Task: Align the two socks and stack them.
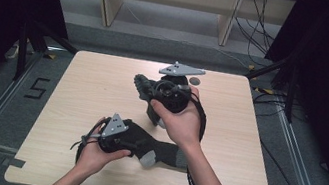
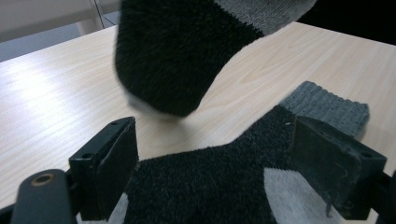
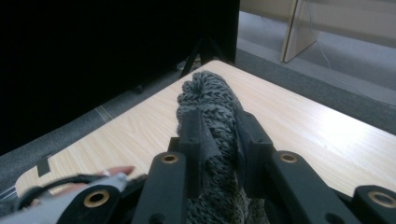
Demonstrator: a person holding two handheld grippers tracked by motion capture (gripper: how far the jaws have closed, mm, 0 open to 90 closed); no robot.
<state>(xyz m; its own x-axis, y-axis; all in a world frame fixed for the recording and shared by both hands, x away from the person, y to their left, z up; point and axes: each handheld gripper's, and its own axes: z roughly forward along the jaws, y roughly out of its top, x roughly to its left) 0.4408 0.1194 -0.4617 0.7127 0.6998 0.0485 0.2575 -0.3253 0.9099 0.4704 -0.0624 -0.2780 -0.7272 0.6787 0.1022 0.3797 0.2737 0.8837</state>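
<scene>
**One sock pinched and lifted, one lying between spread jaws**

My right gripper pinches the grey ribbed cuff of a sock; the right gripper view shows the knit bunched tight between the two black pads, with the table's far corner beyond. From the high view I see what that view hides: the rest of the sock hangs dark below my right hand, above the middle of the table.

My left gripper stands spread wide. Its own view shows the second sock lying flat on the wood between the jaws, black with a light grey patch and a grey cuff, and the pads clear of it. The lifted sock's dark toe dangles just above. The high view places this second sock at the table's near edge, beside my left hand.
</scene>
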